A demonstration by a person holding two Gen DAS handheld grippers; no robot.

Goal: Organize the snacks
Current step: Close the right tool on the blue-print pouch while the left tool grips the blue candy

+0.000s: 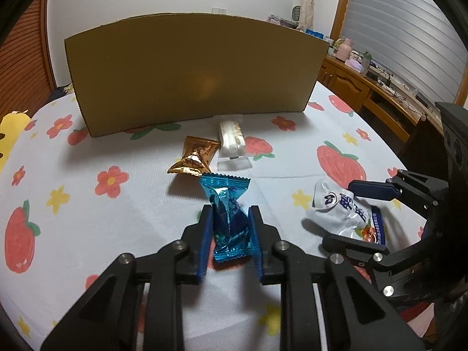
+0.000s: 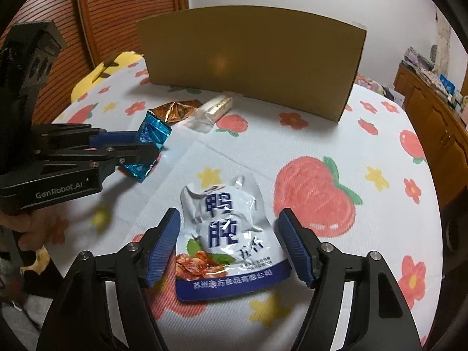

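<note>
My left gripper [image 1: 230, 215] is shut on a blue foil snack [image 1: 229, 219], held just above the cloth; it also shows in the right wrist view [image 2: 149, 143]. My right gripper [image 2: 228, 219] is open around a white and blue pouch [image 2: 228, 239] that lies flat on the cloth; the pouch also shows in the left wrist view [image 1: 345, 213]. A gold foil snack [image 1: 194, 155] and a white wrapped snack [image 1: 232, 140] lie in front of a cardboard box [image 1: 193, 73]. The box also shows in the right wrist view [image 2: 251, 58].
The table carries a cloth with strawberries and flowers [image 1: 87, 204]. A wooden sideboard with clutter [image 1: 380, 84] stands at the right. A slatted wooden panel [image 2: 122, 14] stands behind the table at the left.
</note>
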